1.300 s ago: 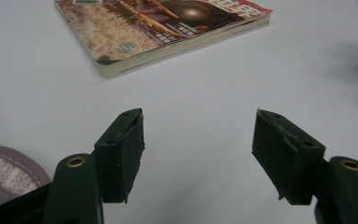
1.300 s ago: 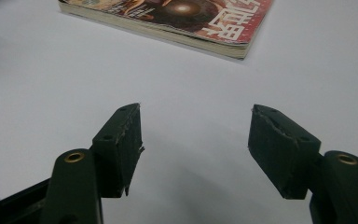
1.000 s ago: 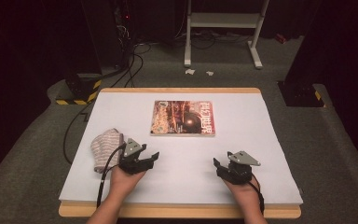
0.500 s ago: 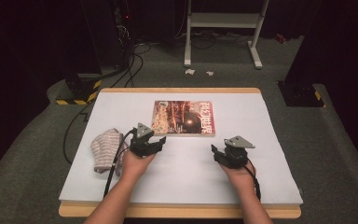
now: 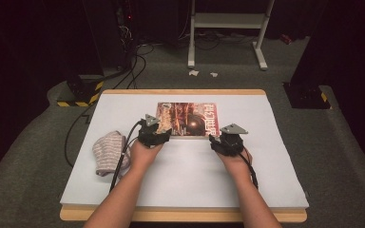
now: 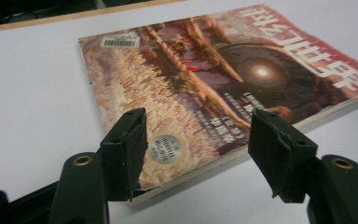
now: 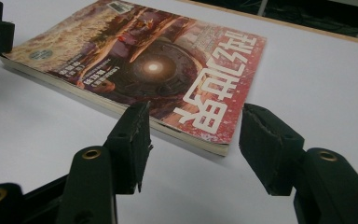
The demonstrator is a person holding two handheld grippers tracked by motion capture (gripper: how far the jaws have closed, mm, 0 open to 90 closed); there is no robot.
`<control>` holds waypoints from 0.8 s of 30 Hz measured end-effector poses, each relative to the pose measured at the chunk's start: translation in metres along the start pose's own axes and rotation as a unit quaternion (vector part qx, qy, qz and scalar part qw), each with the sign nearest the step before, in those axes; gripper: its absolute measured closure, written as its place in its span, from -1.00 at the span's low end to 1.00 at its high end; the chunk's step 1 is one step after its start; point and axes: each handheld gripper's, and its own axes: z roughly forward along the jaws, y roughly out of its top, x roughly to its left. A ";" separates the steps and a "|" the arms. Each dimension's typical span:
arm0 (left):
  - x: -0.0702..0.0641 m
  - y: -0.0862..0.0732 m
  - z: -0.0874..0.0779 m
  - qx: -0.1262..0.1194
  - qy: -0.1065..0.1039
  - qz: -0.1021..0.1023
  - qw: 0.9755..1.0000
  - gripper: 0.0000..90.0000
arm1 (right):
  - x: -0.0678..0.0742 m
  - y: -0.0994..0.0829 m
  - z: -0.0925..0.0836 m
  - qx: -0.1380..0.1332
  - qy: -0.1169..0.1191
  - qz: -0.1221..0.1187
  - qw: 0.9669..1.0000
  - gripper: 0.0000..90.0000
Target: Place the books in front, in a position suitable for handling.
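A magazine (image 5: 187,118) with a red and brown cover lies flat at the far middle of the white table (image 5: 266,166). My left gripper (image 5: 163,129) hovers at its near left corner. In the left gripper view the magazine (image 6: 223,79) spreads just beyond that open gripper (image 6: 198,121), whose jaws touch nothing. My right gripper (image 5: 217,138) stands at the near right corner. Its jaws have just been closing, but in the right gripper view the gripper (image 7: 196,114) is still open. The magazine (image 7: 168,65) corner sits ahead of the gap, unpressed.
A striped grey cloth (image 5: 108,152) lies crumpled on the table left of my left forearm. A cable trails from each gripper toward the table's front edge. Beyond the far edge are floor cables (image 5: 133,57) and a white metal stand (image 5: 228,28).
Both hands have slid away from the front edge toward the magazine. The left gripper now reaches its near left corner and the right gripper its near right corner.
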 end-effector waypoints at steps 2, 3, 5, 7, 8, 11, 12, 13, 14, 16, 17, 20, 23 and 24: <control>0.003 -0.001 0.005 0.008 0.000 -0.006 1.000 -0.20 | -0.001 0.002 0.008 0.004 0.000 0.004 1.000 -0.04; 0.005 -0.001 0.006 0.011 0.002 -0.008 1.000 -0.20 | -0.002 0.002 0.011 0.008 -0.001 0.007 1.000 -0.04; 0.009 -0.001 0.008 0.013 0.007 -0.014 1.000 -0.22 | -0.004 0.003 0.018 0.012 -0.004 0.014 1.000 -0.04; 0.011 -0.001 0.009 0.013 0.007 -0.019 1.000 -0.25 | -0.008 0.004 0.024 0.020 -0.007 0.025 0.999 -0.05; 0.013 -0.002 0.011 0.019 0.008 -0.025 0.999 -0.26 | -0.010 0.005 0.028 0.022 -0.008 0.028 0.999 -0.05; 0.013 -0.003 0.016 0.036 0.021 -0.027 0.999 -0.27 | -0.012 0.006 0.038 0.038 -0.013 0.034 0.999 -0.15; 0.013 -0.004 0.017 0.037 0.022 -0.029 0.999 -0.29 | -0.013 0.006 0.041 0.037 -0.015 0.040 0.998 -0.16; 0.013 -0.004 0.017 0.037 0.022 -0.029 0.999 -0.30 | -0.013 0.006 0.041 0.037 -0.015 0.040 0.998 -0.16; 0.012 -0.004 0.019 0.044 0.021 -0.032 0.998 -0.31 | -0.016 0.005 0.045 0.036 -0.014 0.052 0.998 -0.22; 0.013 -0.006 0.022 0.047 0.019 -0.038 0.998 -0.33 | -0.018 0.003 0.050 0.046 -0.013 0.059 0.997 -0.26; 0.013 -0.006 0.022 0.047 0.019 -0.038 0.998 -0.35 | -0.018 0.003 0.050 0.046 -0.013 0.059 0.997 -0.26; 0.014 -0.008 0.026 0.053 0.021 -0.034 0.998 -0.36 | -0.022 -0.001 0.056 0.065 -0.007 0.076 0.995 -0.30; 0.016 -0.009 0.028 0.060 0.022 -0.042 0.997 -0.40 | -0.023 -0.002 0.058 0.067 0.000 0.080 0.995 -0.30; 0.021 -0.010 0.029 0.062 0.019 -0.057 0.996 -0.45 | -0.022 -0.002 0.061 0.072 0.005 0.082 0.994 -0.32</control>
